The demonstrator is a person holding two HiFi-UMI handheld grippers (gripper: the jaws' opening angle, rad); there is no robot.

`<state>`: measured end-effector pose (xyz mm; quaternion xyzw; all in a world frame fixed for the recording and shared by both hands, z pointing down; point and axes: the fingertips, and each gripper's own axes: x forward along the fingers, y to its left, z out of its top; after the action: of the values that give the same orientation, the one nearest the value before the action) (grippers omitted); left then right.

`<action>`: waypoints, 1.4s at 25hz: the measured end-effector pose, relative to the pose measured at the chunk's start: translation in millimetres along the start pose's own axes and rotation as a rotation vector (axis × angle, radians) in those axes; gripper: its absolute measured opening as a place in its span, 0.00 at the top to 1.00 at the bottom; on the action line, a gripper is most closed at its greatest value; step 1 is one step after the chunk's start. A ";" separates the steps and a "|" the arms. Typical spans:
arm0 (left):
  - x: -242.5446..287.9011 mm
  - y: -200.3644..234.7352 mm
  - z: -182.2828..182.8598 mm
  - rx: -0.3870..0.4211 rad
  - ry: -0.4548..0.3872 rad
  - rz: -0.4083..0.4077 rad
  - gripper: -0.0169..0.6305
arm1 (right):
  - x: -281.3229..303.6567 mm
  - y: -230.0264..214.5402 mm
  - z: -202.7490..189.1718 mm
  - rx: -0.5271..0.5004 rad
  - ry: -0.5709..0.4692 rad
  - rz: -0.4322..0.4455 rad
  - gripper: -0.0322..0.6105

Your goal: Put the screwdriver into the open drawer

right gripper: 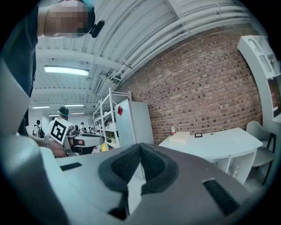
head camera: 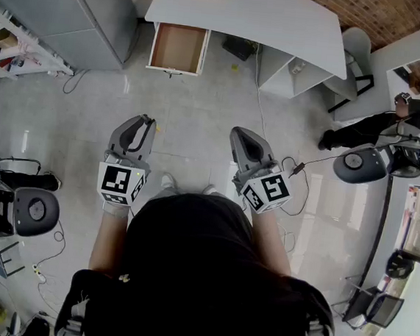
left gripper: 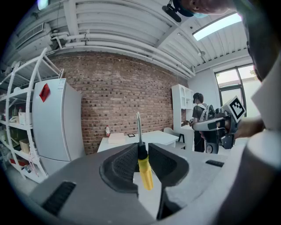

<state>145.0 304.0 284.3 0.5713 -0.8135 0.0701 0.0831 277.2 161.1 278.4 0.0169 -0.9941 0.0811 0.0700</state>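
Screwdriver stands clamped in the left gripper — the jaws press on the black collar at the top of its yellow handle. Its metal shaft sticks out past the jaw tips, in line with the white desk ahead. The right gripper has its jaws brought together at the tips, with nothing between them. In the head view both grippers are held side by side in front of the person, well short of the desk across the pale floor. The open drawer juts out from under the desk's left end, its brown bottom showing — the left gripper lies roughly in line with it. A white fridge stands left of the desk, against the brick wall behind it.
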 end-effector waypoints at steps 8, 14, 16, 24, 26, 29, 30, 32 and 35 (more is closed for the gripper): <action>-22.5 25.0 -4.0 -0.015 -0.018 0.005 0.85 | 20.9 31.2 -1.5 -0.020 0.009 0.014 0.94; -36.3 54.8 -13.1 -0.030 -0.021 0.005 0.85 | 46.1 46.9 -4.7 0.003 0.018 -0.019 0.93; -43.8 68.9 -18.0 -0.033 -0.020 0.005 0.85 | 55.5 52.0 -9.4 0.046 0.019 -0.038 0.93; -57.1 119.1 -42.3 -0.069 0.004 -0.019 0.85 | 83.8 76.9 -20.6 0.076 0.037 -0.087 0.93; -51.1 122.0 -45.9 -0.079 0.006 -0.023 0.85 | 85.9 70.7 -23.7 0.078 0.042 -0.103 0.93; -36.2 123.8 -48.6 -0.079 0.015 -0.039 0.85 | 91.4 56.5 -27.8 0.094 0.046 -0.125 0.93; -29.8 124.6 -48.6 -0.076 0.018 -0.044 0.85 | 94.8 51.3 -28.5 0.097 0.048 -0.128 0.93; -15.8 126.3 -46.6 -0.070 0.021 -0.052 0.85 | 102.9 40.3 -28.7 0.098 0.051 -0.129 0.93; 10.7 128.7 -39.6 -0.062 0.023 -0.057 0.85 | 116.5 19.7 -24.9 0.097 0.050 -0.122 0.93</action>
<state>22.5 345.9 322.8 0.5907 -0.7976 0.0491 0.1120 164.5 181.9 316.1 0.0786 -0.9841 0.1255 0.0986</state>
